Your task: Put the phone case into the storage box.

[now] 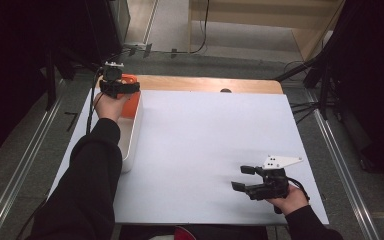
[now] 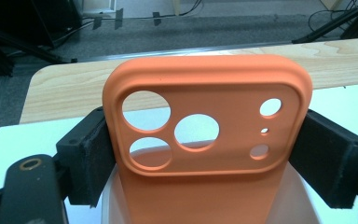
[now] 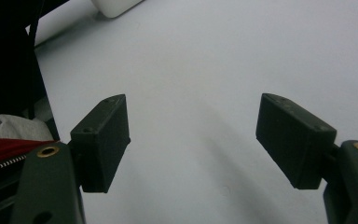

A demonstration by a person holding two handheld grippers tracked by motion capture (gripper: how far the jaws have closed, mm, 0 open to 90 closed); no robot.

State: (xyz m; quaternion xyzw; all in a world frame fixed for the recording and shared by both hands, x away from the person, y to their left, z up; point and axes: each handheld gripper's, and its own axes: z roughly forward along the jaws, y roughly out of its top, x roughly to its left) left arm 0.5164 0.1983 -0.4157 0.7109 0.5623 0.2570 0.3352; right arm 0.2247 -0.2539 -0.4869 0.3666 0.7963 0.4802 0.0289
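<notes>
While you hold the left gripper at the far left corner of the table, its two black jaws are clamped on the side edges of one orange phone case. The case stands upright between the pads, camera cutouts at the top, directly above the far end of the white bin. In the left gripper view the case's lower part reaches down toward the bin's white interior; whether it touches the bin cannot be told.

Your right gripper sits at the near right of the white tabletop, pointing left. Its jaws stand wide apart and hold nothing. In the right gripper view bare white surface lies between the two pads.

Count:
- Grippers: two, one in each hand.
- Phone case: one, orange, with three large round openings and three smaller ones.
- Bin: one, long and white, along the left edge of the table.
- Grey three-cornered plate: one, on the right gripper.
</notes>
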